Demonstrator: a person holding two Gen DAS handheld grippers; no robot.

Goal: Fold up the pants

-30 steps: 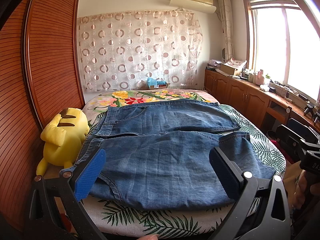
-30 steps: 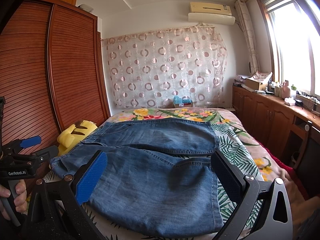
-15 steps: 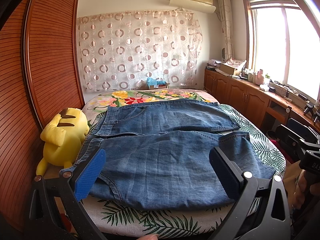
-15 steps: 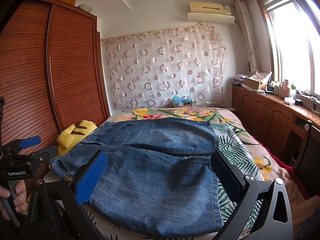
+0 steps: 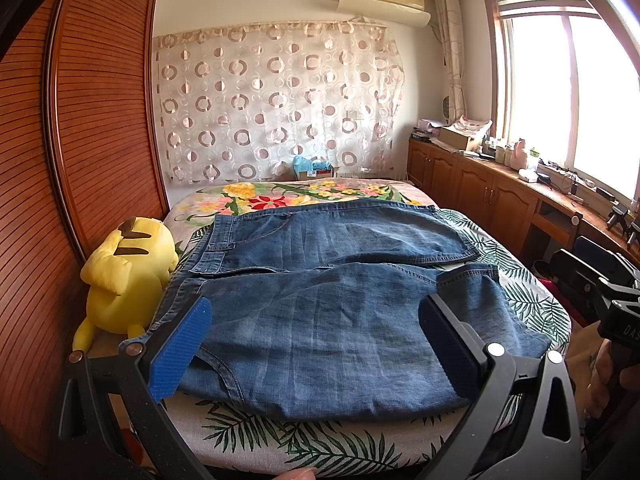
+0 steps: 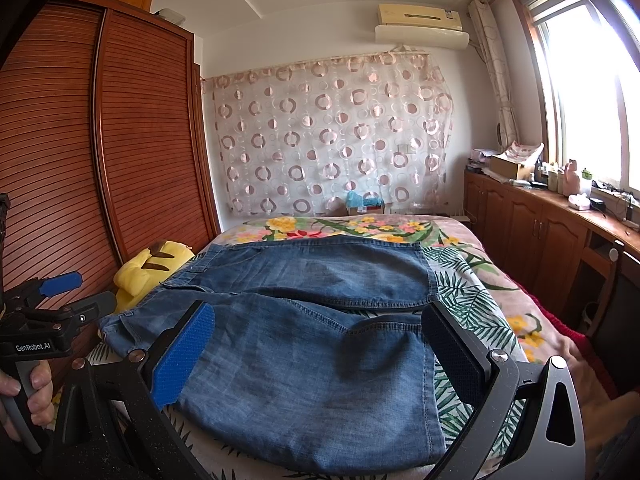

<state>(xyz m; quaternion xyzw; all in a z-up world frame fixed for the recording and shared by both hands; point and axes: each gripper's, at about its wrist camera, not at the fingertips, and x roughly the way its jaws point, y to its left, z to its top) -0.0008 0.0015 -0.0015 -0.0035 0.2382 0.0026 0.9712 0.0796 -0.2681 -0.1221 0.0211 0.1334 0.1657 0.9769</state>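
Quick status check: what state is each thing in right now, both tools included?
jeans: spread flat on the bed, legs side by side, unfolded
left tool: open, holding nothing
right tool: open, holding nothing
yellow plush toy: lying beside the jeans' waistband
wardrobe door: shut

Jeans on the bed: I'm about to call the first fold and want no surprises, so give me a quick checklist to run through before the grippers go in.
1. Left gripper open, nothing held: ok.
2. Right gripper open, nothing held: ok.
3. Jeans spread flat on the bed, both legs in view: ok.
4. Legs aligned: not ok, they lie apart, with bedspread showing between them on the right.
5. Yellow plush toy clear of the fold: cannot tell, it sits right beside the waistband.
6. Near edge fully on the bed: ok.
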